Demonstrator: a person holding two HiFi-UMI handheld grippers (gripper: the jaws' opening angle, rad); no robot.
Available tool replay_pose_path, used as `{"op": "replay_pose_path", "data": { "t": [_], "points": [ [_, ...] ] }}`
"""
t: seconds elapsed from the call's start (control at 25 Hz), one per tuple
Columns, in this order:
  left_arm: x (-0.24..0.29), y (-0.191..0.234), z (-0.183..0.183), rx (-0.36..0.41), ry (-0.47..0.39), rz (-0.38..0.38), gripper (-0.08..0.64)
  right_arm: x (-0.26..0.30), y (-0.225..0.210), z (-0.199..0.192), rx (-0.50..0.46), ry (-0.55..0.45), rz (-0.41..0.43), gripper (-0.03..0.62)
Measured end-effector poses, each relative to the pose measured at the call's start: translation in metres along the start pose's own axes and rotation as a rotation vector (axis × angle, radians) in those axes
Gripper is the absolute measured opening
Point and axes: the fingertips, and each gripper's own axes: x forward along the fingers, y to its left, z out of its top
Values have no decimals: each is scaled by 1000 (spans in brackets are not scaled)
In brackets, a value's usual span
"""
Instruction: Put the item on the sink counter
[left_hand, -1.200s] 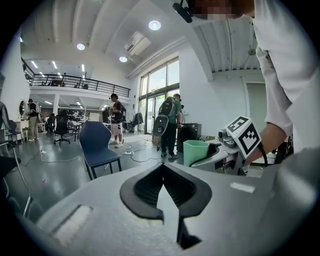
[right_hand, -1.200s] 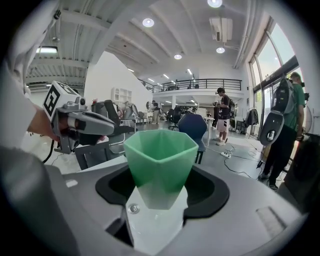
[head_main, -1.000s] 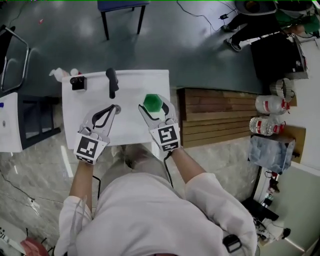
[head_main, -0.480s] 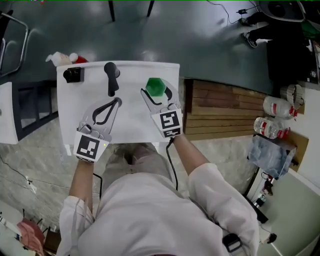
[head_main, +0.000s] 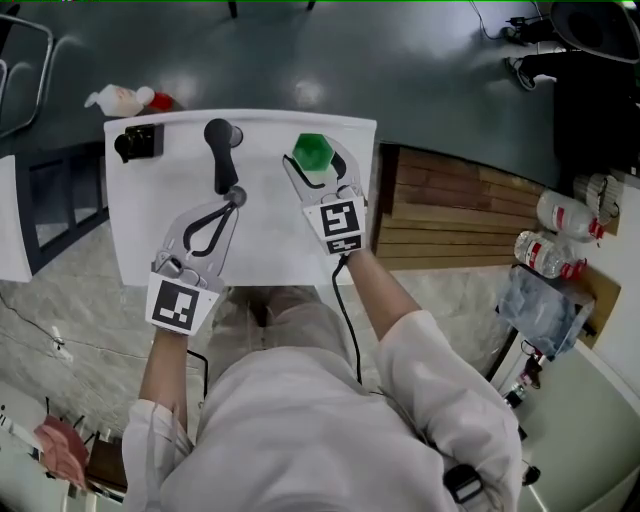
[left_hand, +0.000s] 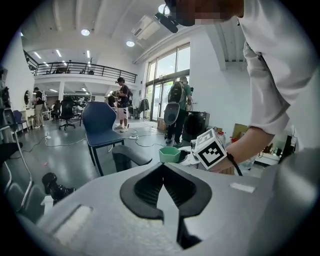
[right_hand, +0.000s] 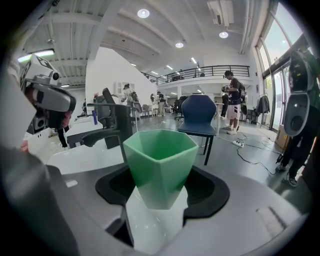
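A green faceted cup (head_main: 311, 150) (right_hand: 160, 160) is held upright in my right gripper (head_main: 315, 161) (right_hand: 161, 192), which is shut on it with both pads against its sides. It hangs over the far right part of the white sink counter (head_main: 270, 245); whether it touches the counter I cannot tell. The cup (left_hand: 170, 154) also shows past my left gripper (head_main: 234, 197) (left_hand: 162, 170). That gripper is shut with nothing in it, and its tips are close to the base of the black faucet (head_main: 222, 150).
A small black device (head_main: 137, 142) sits at the counter's far left corner. Wooden slats (head_main: 470, 215) and water bottles (head_main: 560, 235) lie to the right. A blue chair (left_hand: 102, 125) and several people stand on the floor beyond.
Both grippers have sunk toward the counter. The right one carried the cup farther toward the counter's far edge, and the left tips have come closer to the faucet.
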Motion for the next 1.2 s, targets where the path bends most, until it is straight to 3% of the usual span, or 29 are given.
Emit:
{"op": "replay_pose_path", "data": {
  "t": [0.56, 1.2],
  "points": [
    [-3, 2, -30, -47, 53, 10, 6, 38, -6, -25, -11, 26, -4, 291],
    [-6, 4, -38, -57, 63, 1, 6, 44, -6, -30, -30, 11, -23, 294]
  ]
}}
